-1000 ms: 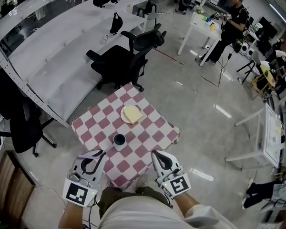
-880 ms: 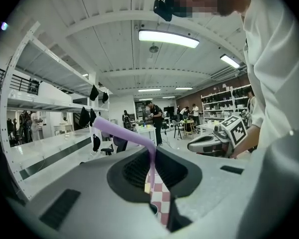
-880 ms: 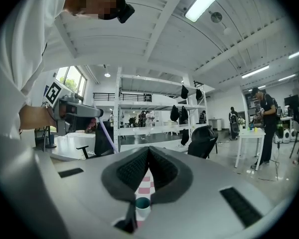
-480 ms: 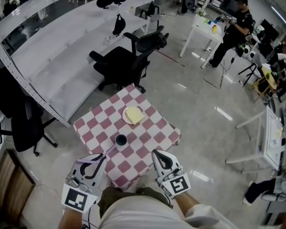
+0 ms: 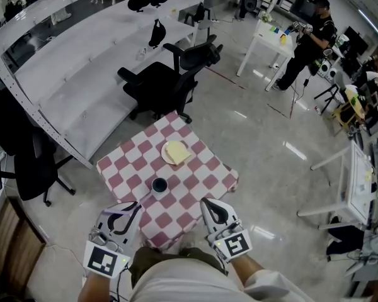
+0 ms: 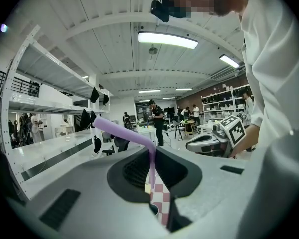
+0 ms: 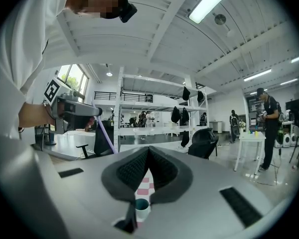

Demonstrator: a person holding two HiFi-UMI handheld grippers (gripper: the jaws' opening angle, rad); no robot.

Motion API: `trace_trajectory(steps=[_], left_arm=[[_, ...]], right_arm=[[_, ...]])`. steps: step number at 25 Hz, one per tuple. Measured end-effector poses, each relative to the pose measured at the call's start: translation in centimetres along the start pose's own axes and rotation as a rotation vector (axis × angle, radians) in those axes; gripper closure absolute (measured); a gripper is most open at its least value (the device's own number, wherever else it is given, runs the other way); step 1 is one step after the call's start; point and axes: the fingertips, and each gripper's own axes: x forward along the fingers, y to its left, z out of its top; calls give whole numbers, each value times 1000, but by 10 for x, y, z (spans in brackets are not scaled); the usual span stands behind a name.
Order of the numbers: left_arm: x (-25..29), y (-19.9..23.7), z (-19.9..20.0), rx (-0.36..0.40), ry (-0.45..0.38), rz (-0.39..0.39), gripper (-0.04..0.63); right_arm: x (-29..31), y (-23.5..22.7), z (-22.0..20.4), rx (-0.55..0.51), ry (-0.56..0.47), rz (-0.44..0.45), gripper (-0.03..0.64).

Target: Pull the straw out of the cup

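Observation:
A dark cup [image 5: 159, 185] stands on the pink-checked table [image 5: 205, 168] near its front edge. My left gripper [image 5: 135, 203] is at the table's near left corner, shut on a purple bendy straw [image 5: 145, 197]. The straw's free end points toward the cup's near side; I cannot tell whether it touches the cup. In the left gripper view the straw [image 6: 122, 132] bends up and left from between the pads. From the right gripper view the straw [image 7: 105, 136] hangs from the left gripper, clear of the cup [image 7: 141, 206]. My right gripper [image 5: 205, 201] is shut and holds nothing, to the right of the cup.
A plate [image 5: 174, 151] with a yellow item lies on the table's far half. A black office chair [image 5: 170, 74] stands beyond the table, and another [image 5: 25, 162] to the left. Long white benches [image 5: 69, 61] run along the left. A person [image 5: 305, 33] works at a far white table.

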Motion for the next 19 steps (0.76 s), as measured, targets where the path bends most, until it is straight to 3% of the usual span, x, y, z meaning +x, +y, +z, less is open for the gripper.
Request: trace_trajectory(steps=[19], left_arm=[[5,-3,-4,6,10,-8,565]], right_arm=[[-2,0,0,-3,2,1,614]])
